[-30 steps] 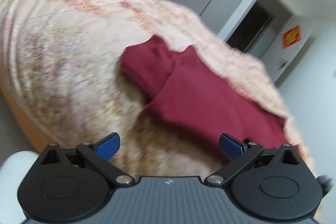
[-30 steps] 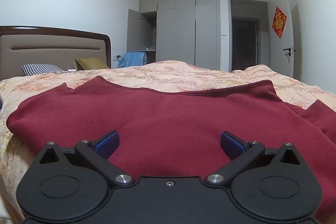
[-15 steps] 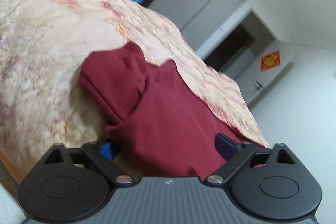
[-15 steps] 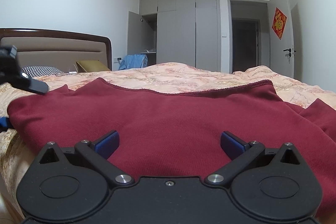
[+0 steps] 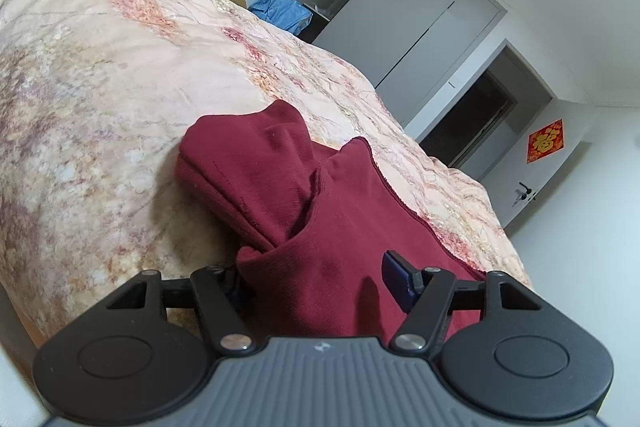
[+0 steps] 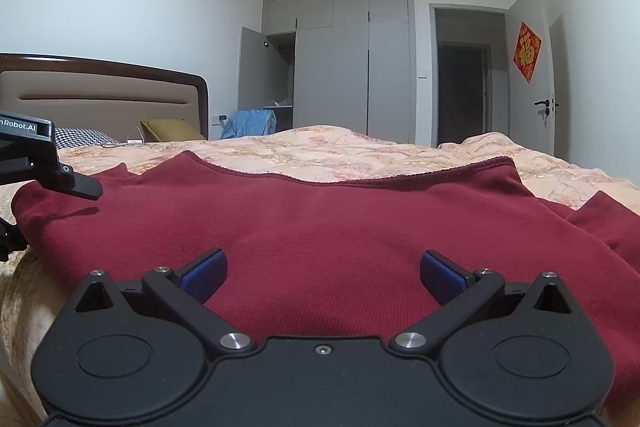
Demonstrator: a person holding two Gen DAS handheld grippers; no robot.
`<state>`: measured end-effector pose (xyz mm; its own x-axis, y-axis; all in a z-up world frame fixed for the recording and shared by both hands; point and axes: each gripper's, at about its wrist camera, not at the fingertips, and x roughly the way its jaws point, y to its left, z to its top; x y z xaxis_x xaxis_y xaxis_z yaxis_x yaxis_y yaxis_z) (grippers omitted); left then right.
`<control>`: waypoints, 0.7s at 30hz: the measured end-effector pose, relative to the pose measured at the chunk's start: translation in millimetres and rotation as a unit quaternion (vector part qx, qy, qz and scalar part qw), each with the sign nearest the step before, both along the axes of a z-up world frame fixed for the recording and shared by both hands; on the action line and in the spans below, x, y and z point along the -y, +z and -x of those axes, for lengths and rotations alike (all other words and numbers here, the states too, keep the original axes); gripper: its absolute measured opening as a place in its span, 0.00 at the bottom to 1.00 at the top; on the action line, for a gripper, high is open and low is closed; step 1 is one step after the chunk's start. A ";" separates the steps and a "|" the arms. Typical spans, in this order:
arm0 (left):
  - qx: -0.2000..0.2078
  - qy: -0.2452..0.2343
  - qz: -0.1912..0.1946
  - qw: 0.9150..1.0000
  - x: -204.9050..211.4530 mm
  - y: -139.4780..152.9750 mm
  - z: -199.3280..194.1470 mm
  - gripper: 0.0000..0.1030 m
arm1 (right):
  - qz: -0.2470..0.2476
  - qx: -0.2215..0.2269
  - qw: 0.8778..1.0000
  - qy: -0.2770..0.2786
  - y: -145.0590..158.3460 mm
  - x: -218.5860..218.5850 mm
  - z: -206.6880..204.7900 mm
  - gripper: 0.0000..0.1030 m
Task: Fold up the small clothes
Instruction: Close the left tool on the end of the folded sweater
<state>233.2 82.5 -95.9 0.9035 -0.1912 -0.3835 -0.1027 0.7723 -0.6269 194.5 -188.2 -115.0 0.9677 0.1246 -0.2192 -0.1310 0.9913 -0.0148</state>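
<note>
Left gripper (image 5: 320, 279) jaws closing around the red garment's (image 5: 332, 227) corner at the bed (image 5: 100, 67) edge, pads not yet pressing. Right gripper (image 6: 322, 273) wide open over the cloth, empty.

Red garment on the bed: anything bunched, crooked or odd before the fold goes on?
Yes. The red garment's left sleeve lies doubled under itself beside the body, not flat. The left tool has just been closing, with the garment's edge between its pads. The garment body looks smooth.

Bare quilt (image 5: 100, 75) left of garment (image 5: 340, 227); headboard (image 6: 100, 95) prob. well back.
</note>
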 end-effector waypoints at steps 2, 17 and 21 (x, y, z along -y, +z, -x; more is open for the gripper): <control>0.000 0.000 0.006 1.000 -1.7 -0.6 0.5 0.68 | 0.001 0.001 1.000 -0.002 -0.3 -1.5 0.6 0.99; -0.016 0.015 0.008 1.000 -14.6 -0.1 -13.3 0.39 | 0.002 0.001 1.000 -0.003 0.2 -1.6 1.1 1.00; -0.019 0.015 -0.019 1.000 -9.8 6.6 -15.6 0.38 | 0.019 -0.044 0.999 -0.006 15.7 -5.6 -7.9 1.00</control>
<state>248.8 92.2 -89.3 0.8935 -0.1490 -0.4237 -0.1491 0.7915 -0.5927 202.4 -182.7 -99.4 0.9458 0.1042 -0.3077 -0.1224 0.9917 -0.0405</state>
